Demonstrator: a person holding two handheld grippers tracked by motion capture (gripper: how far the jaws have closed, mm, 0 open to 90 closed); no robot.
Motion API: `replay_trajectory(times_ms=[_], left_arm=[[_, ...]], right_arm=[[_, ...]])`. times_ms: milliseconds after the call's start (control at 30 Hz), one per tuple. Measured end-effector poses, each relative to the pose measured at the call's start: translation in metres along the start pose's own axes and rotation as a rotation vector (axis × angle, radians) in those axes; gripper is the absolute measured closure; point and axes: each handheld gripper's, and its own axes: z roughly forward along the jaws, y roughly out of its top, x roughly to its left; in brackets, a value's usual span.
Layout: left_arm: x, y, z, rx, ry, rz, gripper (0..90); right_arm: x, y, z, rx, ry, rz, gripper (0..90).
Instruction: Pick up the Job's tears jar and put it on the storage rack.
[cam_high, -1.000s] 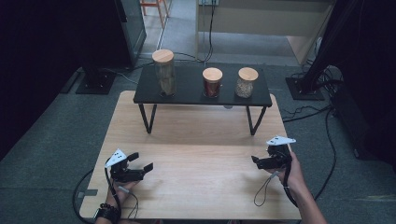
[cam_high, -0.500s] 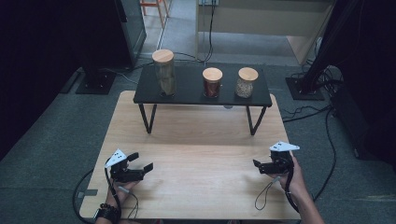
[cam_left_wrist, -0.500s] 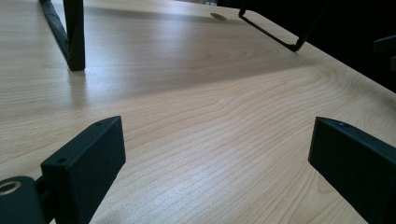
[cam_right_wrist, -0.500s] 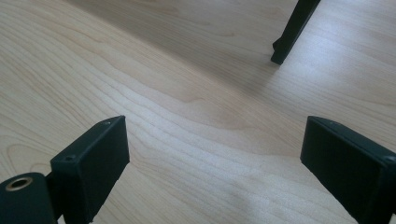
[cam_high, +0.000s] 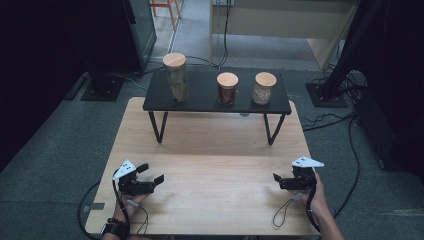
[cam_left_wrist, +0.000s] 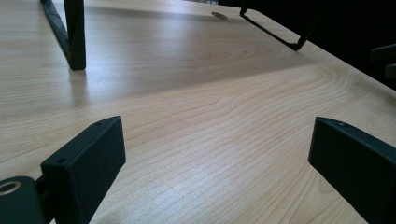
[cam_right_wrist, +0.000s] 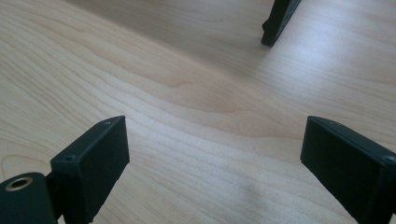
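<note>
Three glass jars with wooden lids stand on a black raised shelf (cam_high: 200, 102) at the table's far side: a tall jar (cam_high: 176, 77) at the left, a red-filled jar (cam_high: 227, 88) in the middle and a jar of pale grains (cam_high: 264, 88) at the right. My left gripper (cam_high: 152, 173) rests low over the near left of the wooden table (cam_high: 215, 145), open and empty (cam_left_wrist: 215, 158). My right gripper (cam_high: 278, 179) hangs just above the near right of the table, also open with bare wood between its jaws (cam_right_wrist: 215, 158).
The shelf's black legs (cam_high: 158, 127) (cam_high: 272, 129) stand on the table ahead of both grippers. A cord (cam_high: 284, 212) trails from the right gripper onto the wood. Cables and dark stands lie on the grey floor around the table.
My right gripper has sunk toward the table and come nearer the front edge. The left gripper has stayed where it was.
</note>
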Motion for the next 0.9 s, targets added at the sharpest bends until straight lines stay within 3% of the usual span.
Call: replay_trajectory(times_ms=[900], left_arm=[[0.000, 0.001, 0.000, 0.004, -0.001, 0.003, 4.0]], right_arm=[[0.004, -0.017, 0.017, 0.024, 0.021, 0.018, 7.8]])
